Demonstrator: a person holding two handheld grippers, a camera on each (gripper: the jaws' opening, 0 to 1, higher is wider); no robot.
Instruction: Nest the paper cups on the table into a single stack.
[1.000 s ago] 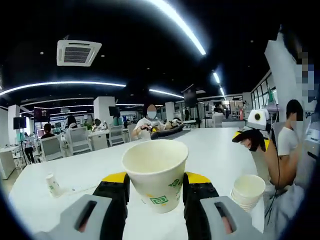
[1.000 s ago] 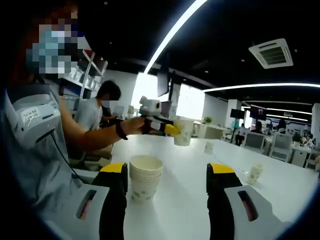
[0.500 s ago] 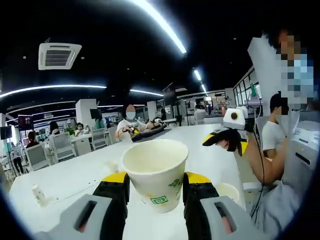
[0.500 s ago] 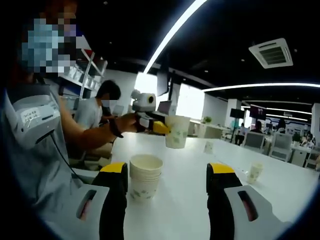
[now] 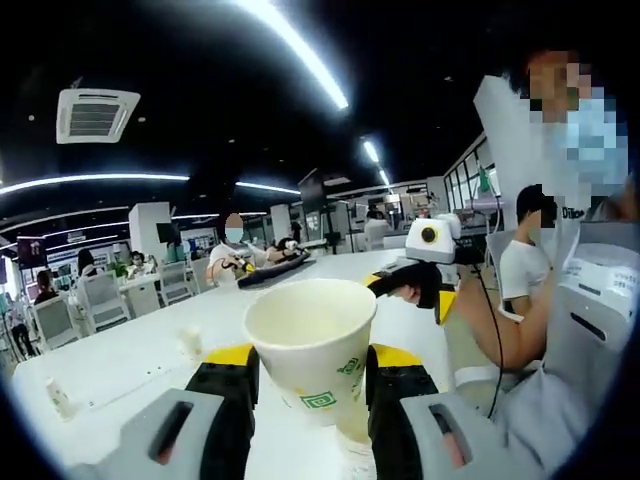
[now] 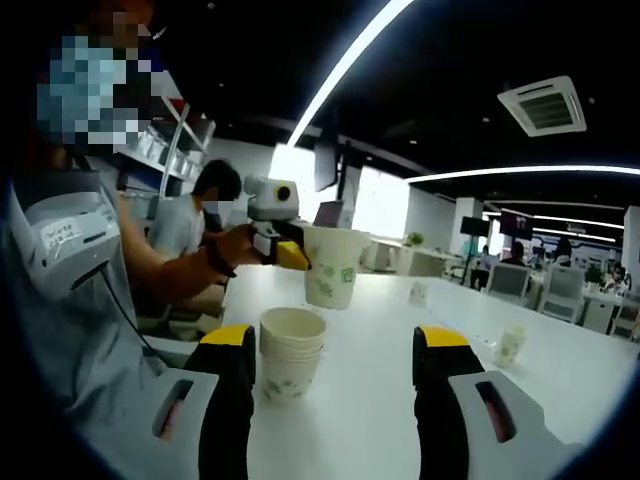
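We take the stack of cups [image 6: 291, 352] on the table [image 6: 380, 400] as our landmark. Nearest to us in the right gripper view, the right gripper [image 6: 334, 345] hangs released, its jaws spread wide with nothing between them; the stack stands just inside its left jaw, upright and mouth up. Beyond the stack and above it, our left gripper [image 6: 296, 254] grasps a single paper cup [image 6: 329, 264] by its sides. That cup is upright too, so its long axis runs parallel to the stack's. It hangs a little farther off than the stack and clear of its rim, not yet over it as far as we can judge. The coming move turns on that offset: the held cup must come back toward us until it sits above the open mouth, then go straight down. The left gripper is the one placed to do it.

The held cup carries a green printed logo low on its wall; the marks are too small to read. Farther along the table, well apart from the stack, stand two loose cups [image 6: 418, 294] [image 6: 510, 346].
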